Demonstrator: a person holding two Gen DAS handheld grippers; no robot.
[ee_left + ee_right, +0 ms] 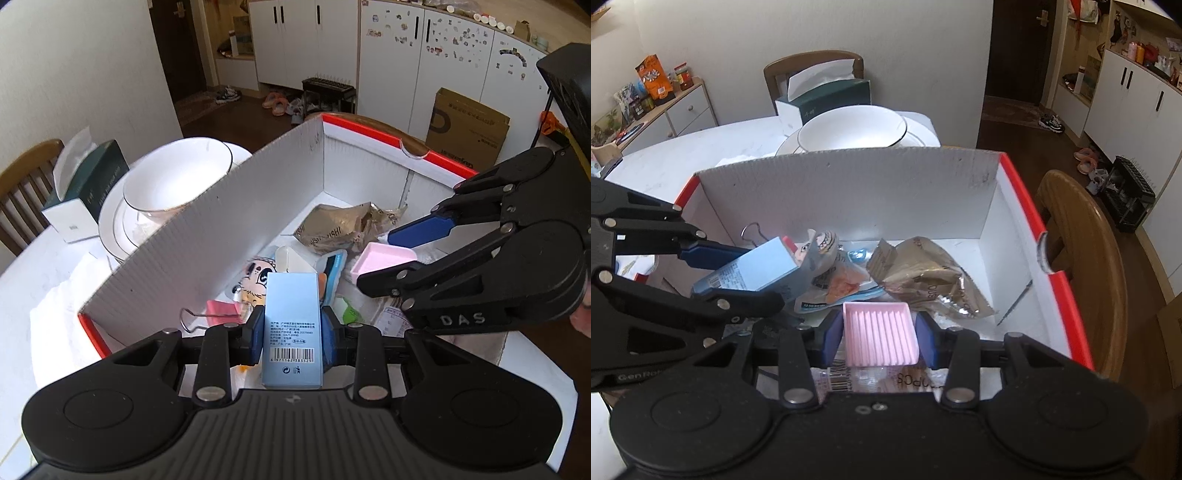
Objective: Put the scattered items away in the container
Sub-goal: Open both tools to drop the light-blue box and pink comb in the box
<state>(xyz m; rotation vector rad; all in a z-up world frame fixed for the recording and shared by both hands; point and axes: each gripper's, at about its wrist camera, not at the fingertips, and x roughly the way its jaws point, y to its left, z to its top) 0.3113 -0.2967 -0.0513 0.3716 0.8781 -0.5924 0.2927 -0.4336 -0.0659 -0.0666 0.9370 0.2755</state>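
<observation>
My left gripper [292, 339] is shut on a light blue carton [292, 328] with a barcode and holds it over the near end of the white cardboard box with red rims [236, 221]. My right gripper [880, 338] is shut on a pink ribbed tray [880, 332] over the same box [871, 184]. In the left wrist view the right gripper [391, 254] comes in from the right with the pink tray [380, 260]. In the right wrist view the left gripper [738, 273] comes in from the left with the carton [757, 271]. The box holds a crumpled tan packet [923, 277], a cartoon pouch [255, 280] and a binder clip [207, 315].
Stacked white bowl and plates [173, 188] and a dark green tissue box [88, 192] stand on the white table [44, 273] behind the box. Wooden chairs [1086, 258] stand around the table. White cupboards [406, 55] and a dark doorway are further back.
</observation>
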